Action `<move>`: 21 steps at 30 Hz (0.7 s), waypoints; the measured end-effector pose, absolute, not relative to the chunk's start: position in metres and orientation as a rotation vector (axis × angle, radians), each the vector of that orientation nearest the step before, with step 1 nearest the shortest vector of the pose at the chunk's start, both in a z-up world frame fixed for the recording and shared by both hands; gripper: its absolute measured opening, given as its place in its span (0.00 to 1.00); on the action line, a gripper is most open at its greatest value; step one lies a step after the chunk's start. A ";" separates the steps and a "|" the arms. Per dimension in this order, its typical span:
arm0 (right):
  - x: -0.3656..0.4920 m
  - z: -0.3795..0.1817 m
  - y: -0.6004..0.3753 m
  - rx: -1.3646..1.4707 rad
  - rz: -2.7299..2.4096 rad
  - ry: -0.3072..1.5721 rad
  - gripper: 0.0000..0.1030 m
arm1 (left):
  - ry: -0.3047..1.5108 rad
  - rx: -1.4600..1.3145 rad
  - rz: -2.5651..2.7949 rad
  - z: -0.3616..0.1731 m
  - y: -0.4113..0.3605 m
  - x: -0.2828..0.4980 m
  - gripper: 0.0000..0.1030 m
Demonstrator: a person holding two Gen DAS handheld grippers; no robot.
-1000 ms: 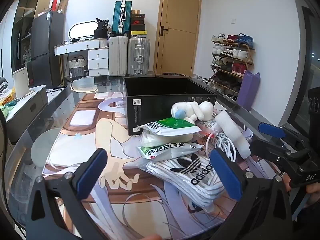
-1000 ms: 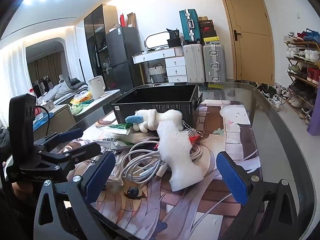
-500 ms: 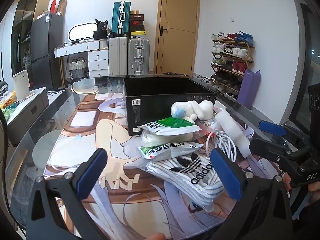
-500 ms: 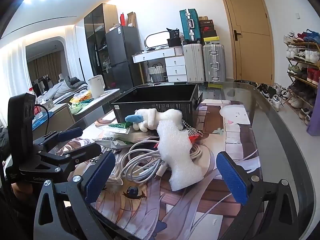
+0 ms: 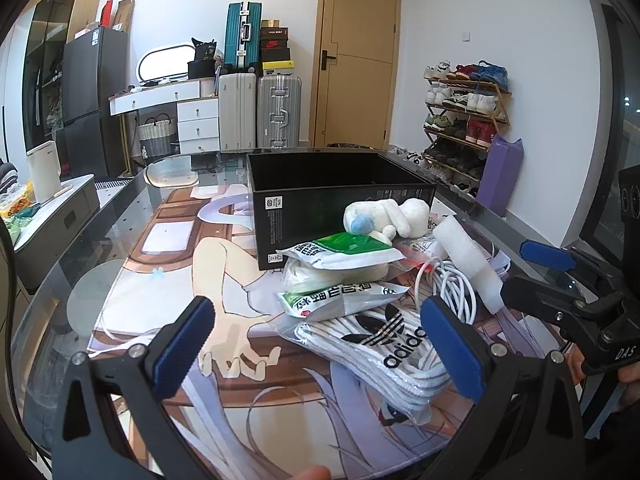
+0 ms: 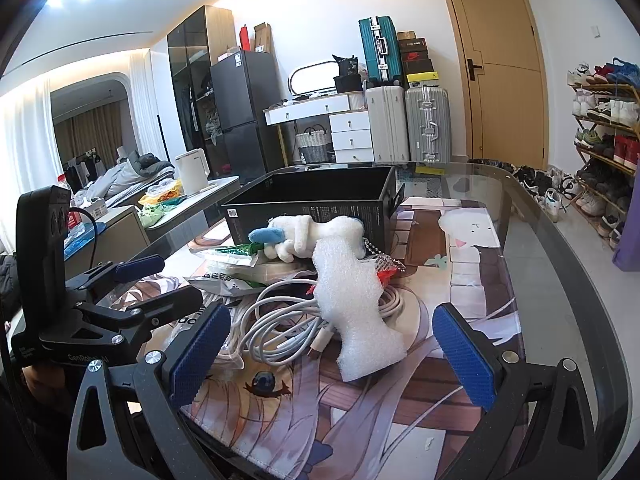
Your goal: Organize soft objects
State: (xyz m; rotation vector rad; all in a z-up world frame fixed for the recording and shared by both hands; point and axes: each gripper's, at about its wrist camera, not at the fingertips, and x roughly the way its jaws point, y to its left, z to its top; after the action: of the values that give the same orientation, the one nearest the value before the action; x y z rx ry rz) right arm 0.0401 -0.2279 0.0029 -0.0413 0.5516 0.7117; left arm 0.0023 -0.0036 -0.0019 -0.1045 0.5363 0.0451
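White foam piece (image 6: 356, 312) lies on a coiled white cable (image 6: 288, 320), near the open black cardboard box (image 5: 336, 196) on the glass bench (image 6: 552, 264). A white plush toy (image 5: 384, 216) tops green-and-white packets (image 5: 344, 252). Left tool (image 5: 320, 344) and right tool (image 6: 332, 356) both gape wide, holding nothing.

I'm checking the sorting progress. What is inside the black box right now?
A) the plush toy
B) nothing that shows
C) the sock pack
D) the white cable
B: the black box shows only dark bare walls, while the plush toy, white cable and sock pack lie on the table in front of it.
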 end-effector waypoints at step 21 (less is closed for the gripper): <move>0.042 0.000 -0.228 -0.043 0.709 0.554 1.00 | 0.531 -0.102 0.051 -0.001 -0.004 0.002 1.00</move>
State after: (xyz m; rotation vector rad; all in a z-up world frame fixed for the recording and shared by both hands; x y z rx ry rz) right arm 0.0424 -0.2282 -0.0002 -0.0430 0.5536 0.7095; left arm 0.0023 -0.0036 -0.0013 -0.1018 0.5309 0.0505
